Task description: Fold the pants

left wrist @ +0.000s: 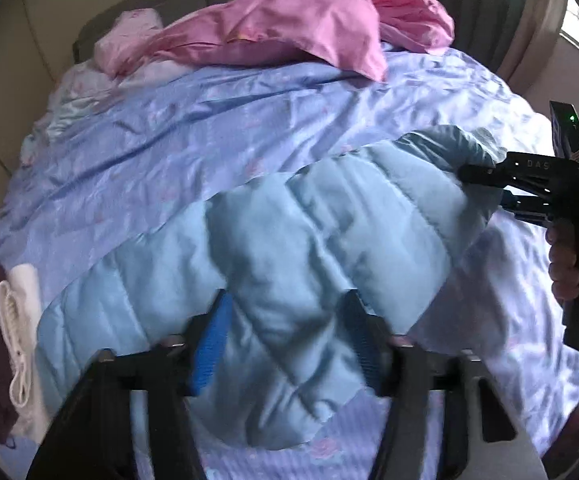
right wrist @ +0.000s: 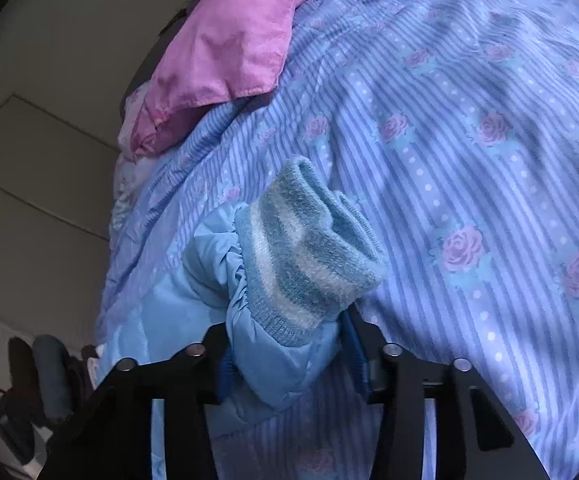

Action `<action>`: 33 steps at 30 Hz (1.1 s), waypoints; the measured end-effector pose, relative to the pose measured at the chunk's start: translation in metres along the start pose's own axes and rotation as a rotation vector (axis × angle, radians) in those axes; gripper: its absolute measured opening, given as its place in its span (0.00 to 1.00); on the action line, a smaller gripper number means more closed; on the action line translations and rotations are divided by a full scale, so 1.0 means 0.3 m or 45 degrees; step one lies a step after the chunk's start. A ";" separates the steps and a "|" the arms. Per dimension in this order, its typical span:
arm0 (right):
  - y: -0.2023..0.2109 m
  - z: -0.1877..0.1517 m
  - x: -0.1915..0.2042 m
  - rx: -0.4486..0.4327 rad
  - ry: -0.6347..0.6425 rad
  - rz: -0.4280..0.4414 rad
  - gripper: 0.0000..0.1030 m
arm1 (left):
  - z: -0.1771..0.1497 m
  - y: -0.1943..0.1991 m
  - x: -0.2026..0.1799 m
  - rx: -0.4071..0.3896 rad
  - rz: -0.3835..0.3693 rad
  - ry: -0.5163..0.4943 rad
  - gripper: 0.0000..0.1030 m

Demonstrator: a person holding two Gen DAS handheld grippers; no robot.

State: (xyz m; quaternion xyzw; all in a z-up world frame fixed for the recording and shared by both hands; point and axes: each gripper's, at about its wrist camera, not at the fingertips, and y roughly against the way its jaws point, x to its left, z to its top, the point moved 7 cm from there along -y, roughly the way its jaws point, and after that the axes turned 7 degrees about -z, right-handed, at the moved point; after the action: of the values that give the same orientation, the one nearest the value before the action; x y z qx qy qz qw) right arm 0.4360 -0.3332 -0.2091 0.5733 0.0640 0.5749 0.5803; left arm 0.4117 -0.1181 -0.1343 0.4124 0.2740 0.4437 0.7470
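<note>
Light blue quilted pants lie across a bed. My left gripper is shut on the padded fabric near its lower end, its blue pads pressing into the cloth. My right gripper is shut on the pant leg just behind its striped knit cuff, held a little above the sheet. In the left wrist view the right gripper shows at the far right, gripping that leg end.
The bed has a blue striped rose-print sheet. Pink bedding is piled at the head. A white and a dark garment lie at the left edge. A wall and floor items are at left.
</note>
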 end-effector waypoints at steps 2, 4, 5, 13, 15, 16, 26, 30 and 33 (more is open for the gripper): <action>0.025 0.009 0.003 -0.023 0.006 0.003 0.38 | 0.009 -0.036 0.003 0.022 -0.012 0.008 0.18; 0.056 0.015 0.007 -0.056 0.033 -0.017 0.35 | 0.007 -0.063 0.014 0.014 -0.065 0.052 0.08; 0.077 0.022 0.016 -0.084 0.056 -0.029 0.35 | 0.008 -0.066 0.013 0.000 -0.100 0.070 0.06; 0.141 0.039 0.069 -0.190 0.222 -0.119 0.34 | 0.030 -0.098 -0.036 -0.059 -0.181 0.001 0.02; 0.156 0.041 0.085 -0.211 0.261 -0.133 0.34 | 0.022 -0.135 -0.033 -0.024 -0.193 0.022 0.02; 0.169 0.043 0.097 -0.225 0.279 -0.129 0.34 | 0.017 -0.156 -0.029 -0.005 -0.206 0.041 0.02; 0.299 -0.001 0.273 -0.375 0.539 -0.227 0.33 | 0.023 -0.060 0.040 -0.052 -0.162 0.137 0.03; 0.387 -0.027 0.402 -0.471 0.636 -0.294 0.32 | -0.003 0.127 0.128 -0.121 -0.041 0.142 0.03; 0.428 -0.077 0.539 -0.549 0.759 -0.340 0.32 | -0.065 0.279 0.223 -0.190 -0.038 0.211 0.03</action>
State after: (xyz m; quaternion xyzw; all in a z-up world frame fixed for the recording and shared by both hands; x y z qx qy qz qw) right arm 0.3963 -0.2406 -0.0273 0.2326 0.1817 0.6361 0.7129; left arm 0.3904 -0.0289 -0.0752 0.3134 0.3073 0.4842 0.7569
